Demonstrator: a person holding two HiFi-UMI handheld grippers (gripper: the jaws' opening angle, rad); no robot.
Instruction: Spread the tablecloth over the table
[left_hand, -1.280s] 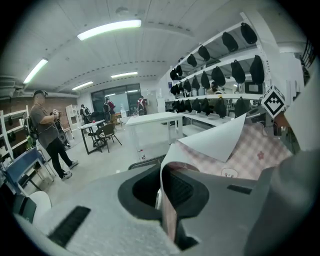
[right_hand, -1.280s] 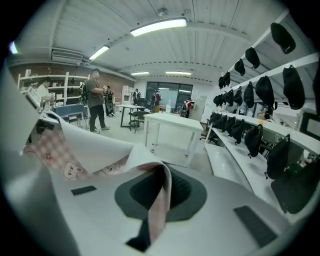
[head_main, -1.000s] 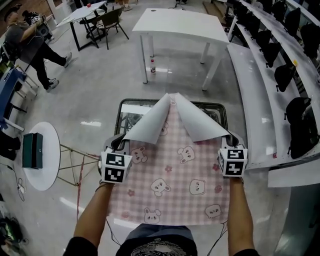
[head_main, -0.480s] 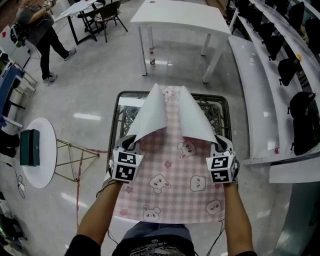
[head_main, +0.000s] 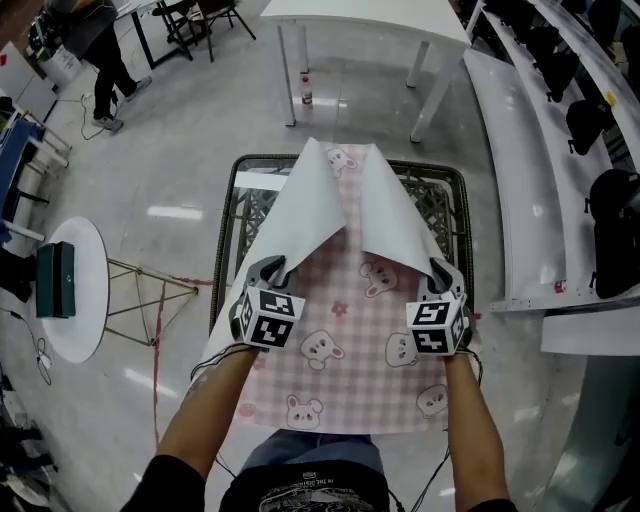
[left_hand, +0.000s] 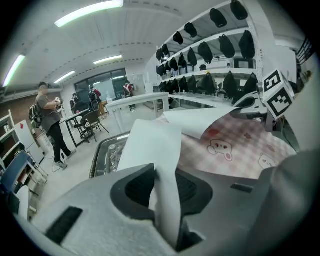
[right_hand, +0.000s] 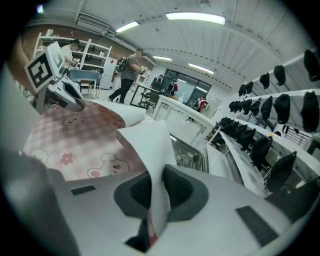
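Note:
A pink checked tablecloth (head_main: 350, 340) with bear prints lies across a glass table with a dark frame (head_main: 228, 230). Two of its corners are folded back, so the white underside shows. My left gripper (head_main: 268, 270) holds the left white flap. In the left gripper view the cloth (left_hand: 150, 145) runs down between the jaws of my left gripper (left_hand: 167, 200), which are opening. My right gripper (head_main: 440, 272) is shut on the right flap. In the right gripper view the cloth (right_hand: 145, 145) is pinched in the jaws of my right gripper (right_hand: 159, 200).
A round white side table (head_main: 85, 330) with a dark green box (head_main: 52, 280) stands at the left, beside a wire stand (head_main: 150, 300). Beyond are a white table (head_main: 360, 10) and a bottle (head_main: 306, 97) on the floor. A long white bench (head_main: 520, 170) runs along the right. A person (head_main: 95, 30) stands far left.
Both grippers have come down towards the table with the cloth. The folded white flaps now lie lower, and the cloth reaches further over the glass top.

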